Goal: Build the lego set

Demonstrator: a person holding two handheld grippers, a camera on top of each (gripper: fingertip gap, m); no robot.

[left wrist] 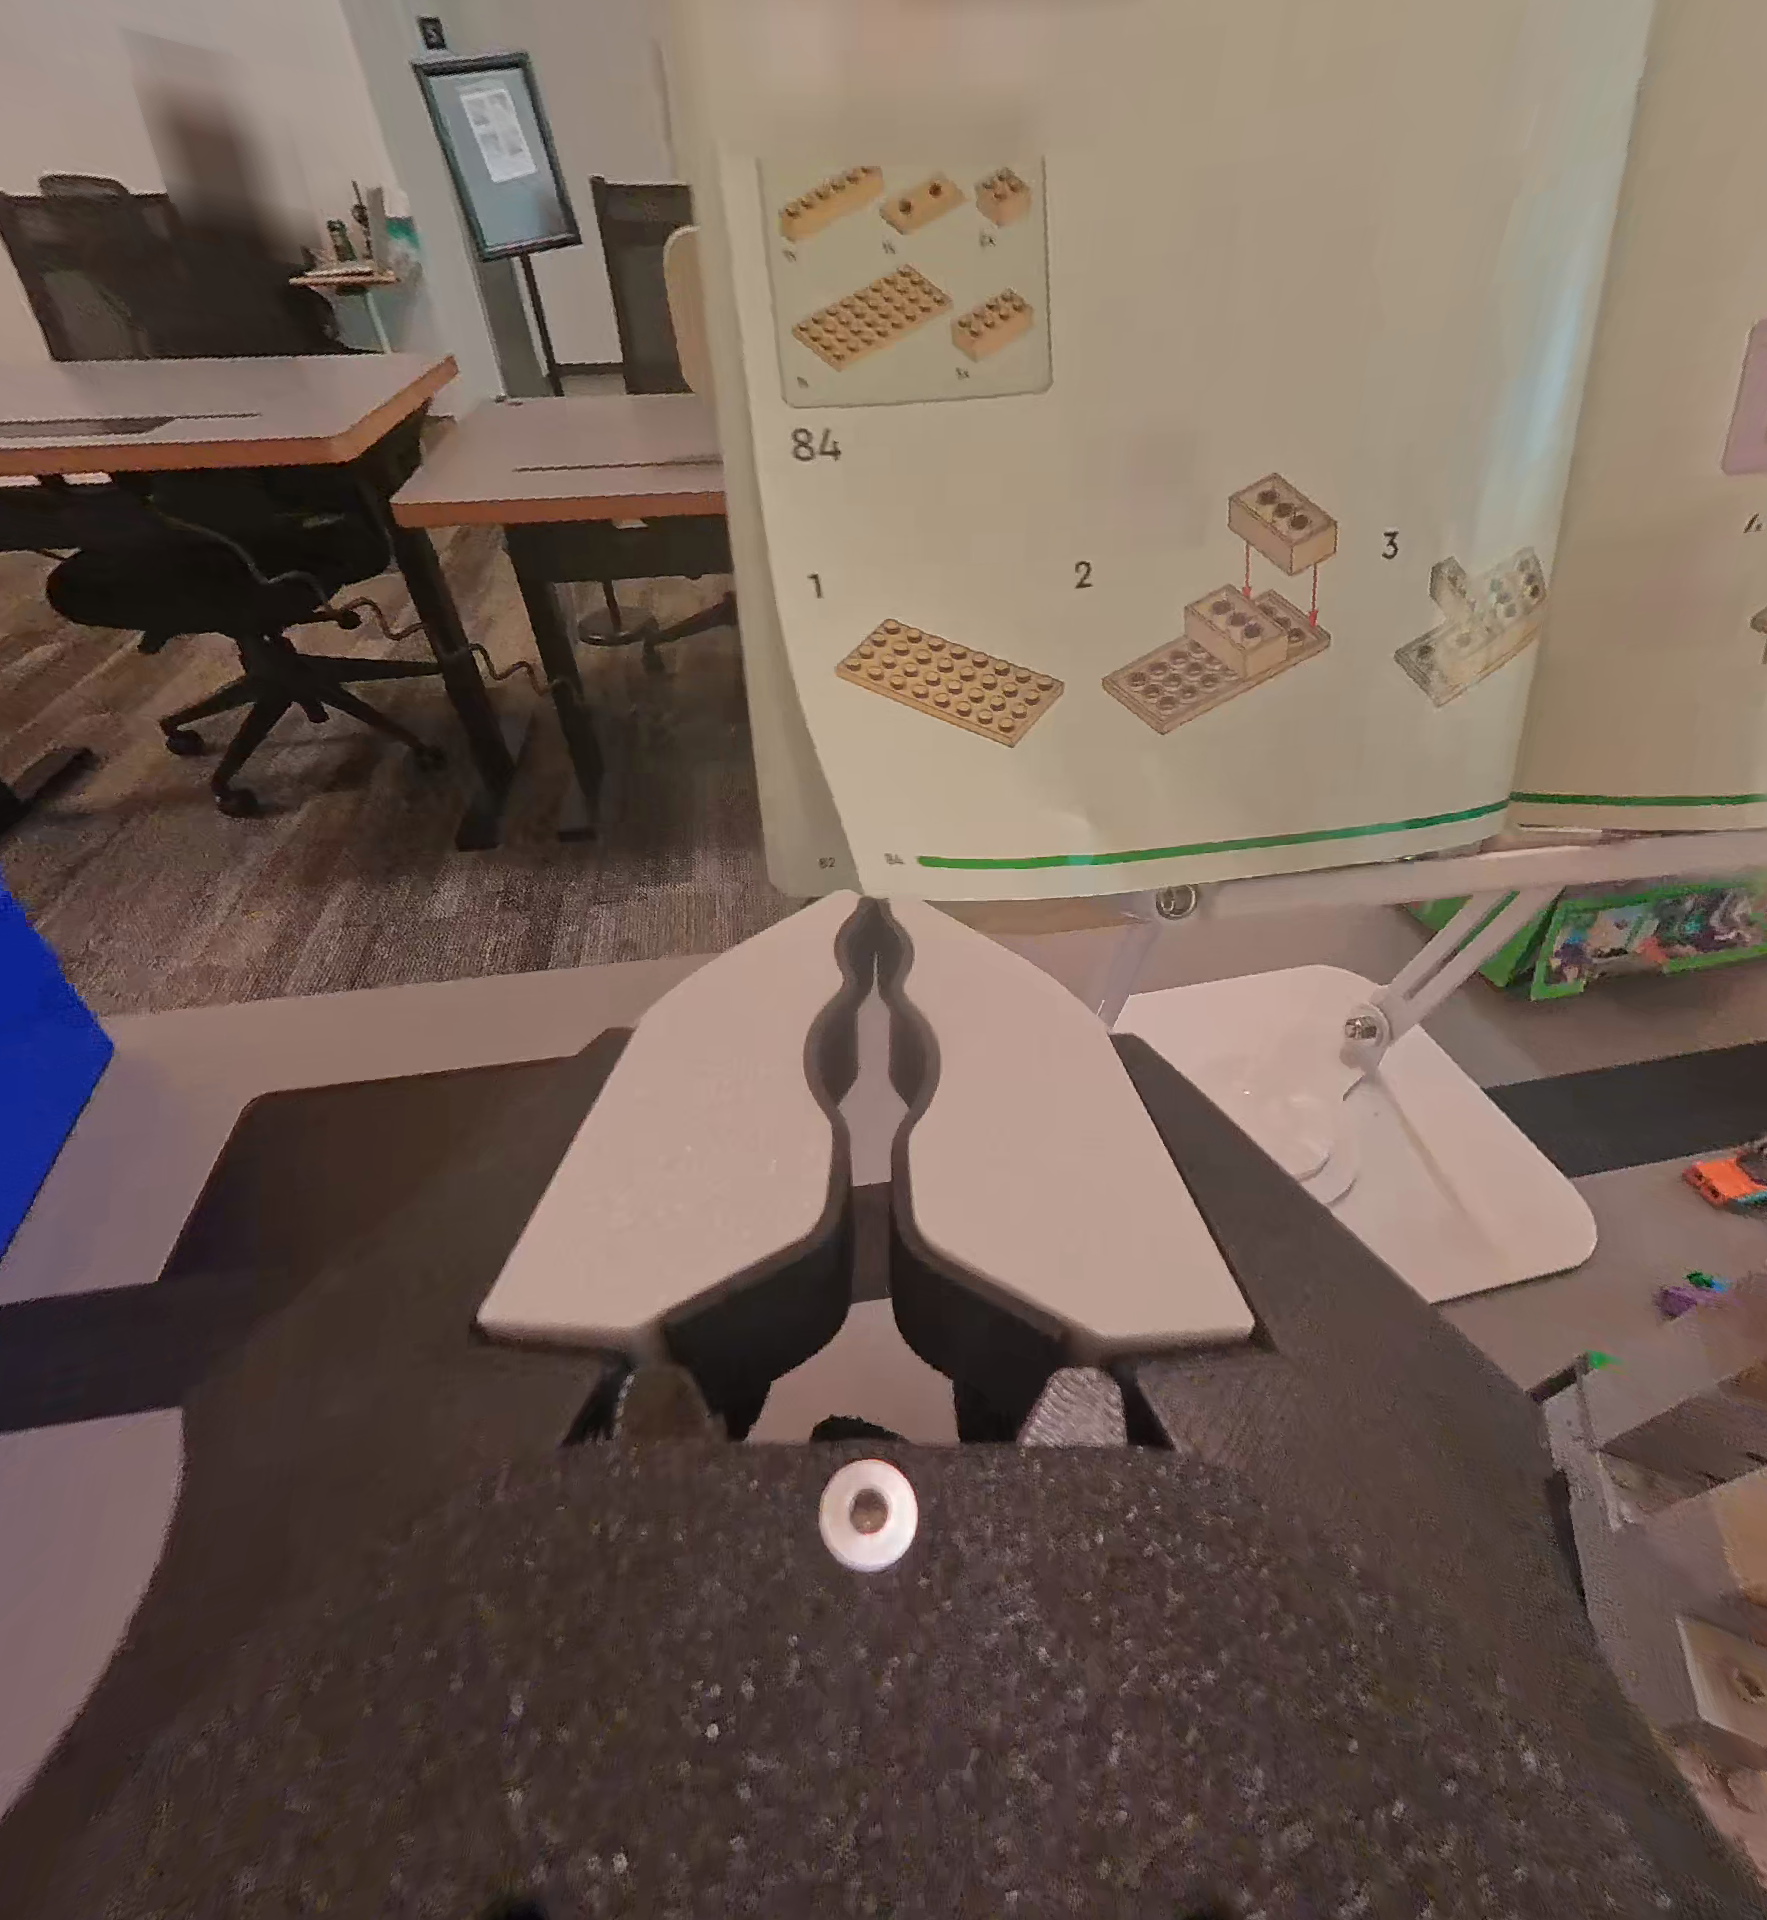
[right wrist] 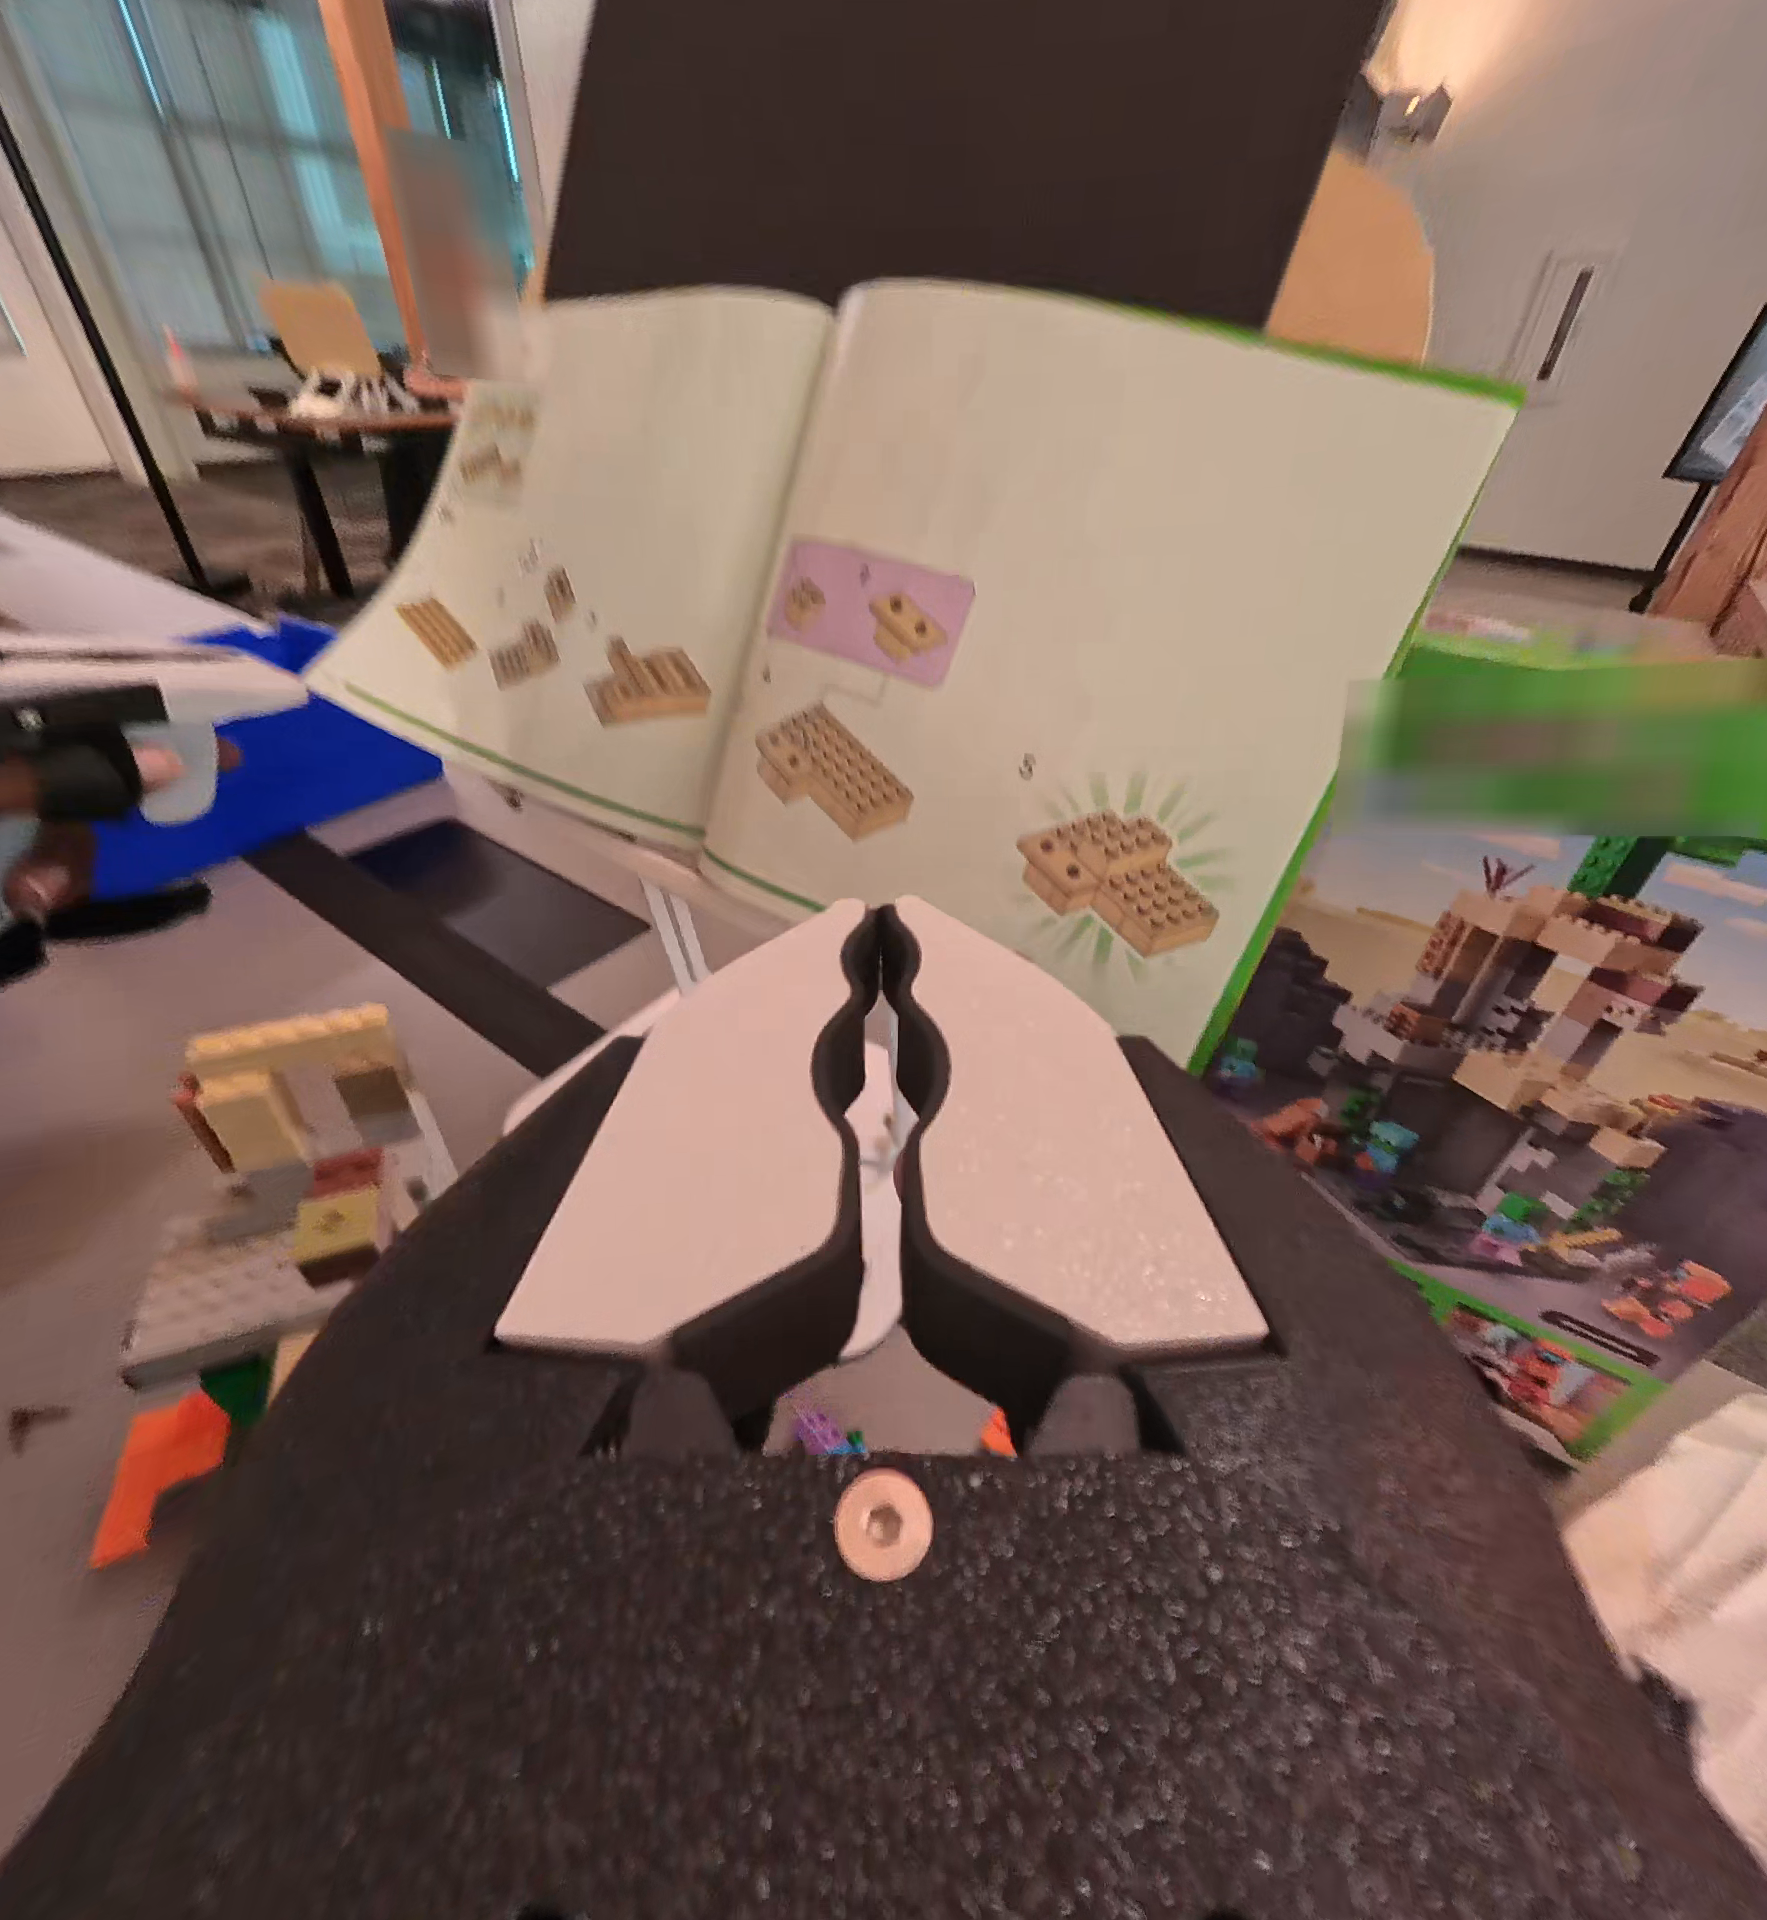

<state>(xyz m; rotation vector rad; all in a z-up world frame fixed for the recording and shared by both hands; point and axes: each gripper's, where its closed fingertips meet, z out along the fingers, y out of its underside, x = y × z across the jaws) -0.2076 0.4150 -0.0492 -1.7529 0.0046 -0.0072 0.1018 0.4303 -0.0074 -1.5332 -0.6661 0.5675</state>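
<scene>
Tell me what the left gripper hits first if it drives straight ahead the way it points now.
Most likely the open instruction booklet: the shut left gripper has its tips just under the booklet's lower edge, so it may instead meet the white stand holding it. Depth is unclear.

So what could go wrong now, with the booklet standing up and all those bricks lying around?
1. The instruction booklet stands open on a thin white stand, right ahead of both shut grippers, left and right. A forward push could tip it.
2. The half-built brick model sits low to the right gripper's left. A sideways swing might knock pieces loose.
3. Small loose pieces lie scattered on the table and could get swept off.
</scene>
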